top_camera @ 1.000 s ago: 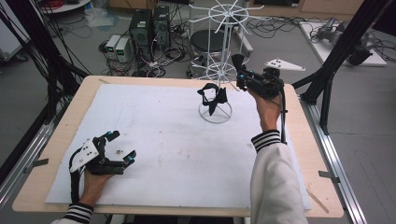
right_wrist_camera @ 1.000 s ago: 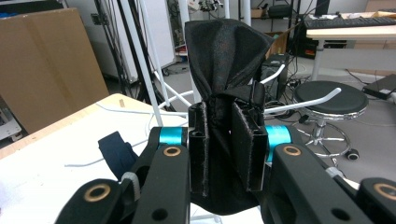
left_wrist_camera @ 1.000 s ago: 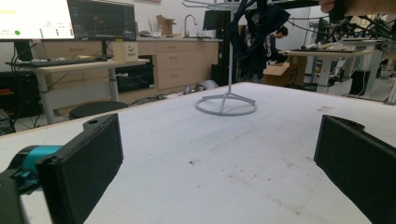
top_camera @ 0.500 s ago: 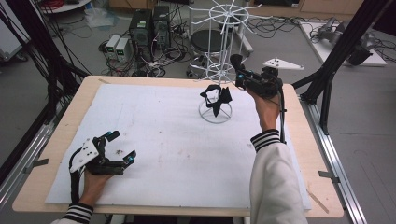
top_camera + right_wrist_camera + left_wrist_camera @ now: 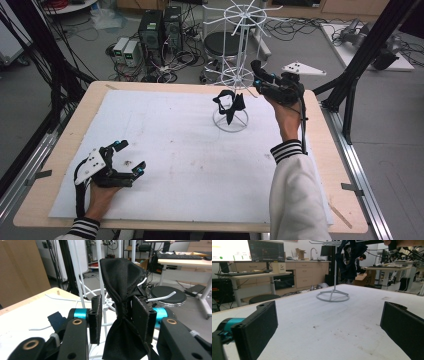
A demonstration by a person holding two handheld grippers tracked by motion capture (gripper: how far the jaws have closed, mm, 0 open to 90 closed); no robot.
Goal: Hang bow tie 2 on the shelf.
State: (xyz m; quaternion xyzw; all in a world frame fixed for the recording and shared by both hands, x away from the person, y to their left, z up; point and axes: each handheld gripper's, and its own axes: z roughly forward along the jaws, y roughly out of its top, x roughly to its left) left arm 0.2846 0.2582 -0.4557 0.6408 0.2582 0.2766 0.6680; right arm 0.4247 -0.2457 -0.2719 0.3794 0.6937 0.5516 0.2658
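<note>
A black bow tie (image 5: 229, 104) hangs on a white wire rack (image 5: 239, 50) at the table's far middle. My right gripper (image 5: 256, 77) is raised beside the rack, just right of the tie. In the right gripper view the bow tie (image 5: 122, 277) hangs in line with the gap between the jaws. My right gripper (image 5: 116, 312) is open, with daylight between the left jaw and the cloth. My left gripper (image 5: 131, 156) rests on the white mat at the front left, open and holding nothing. From the left gripper (image 5: 329, 322) the bow tie (image 5: 349, 262) and the rack (image 5: 332, 296) show far ahead.
A white mat (image 5: 175, 150) covers most of the wooden table (image 5: 320, 165). The rack's ring base (image 5: 231, 122) stands on the mat. Black frame posts (image 5: 360, 55) rise at the right and left table edges. Computers and cables lie on the floor beyond.
Almost nothing: the right gripper stays beside the rack with only a slight shift, and the bow tie has swung a little. The left gripper has not moved.
</note>
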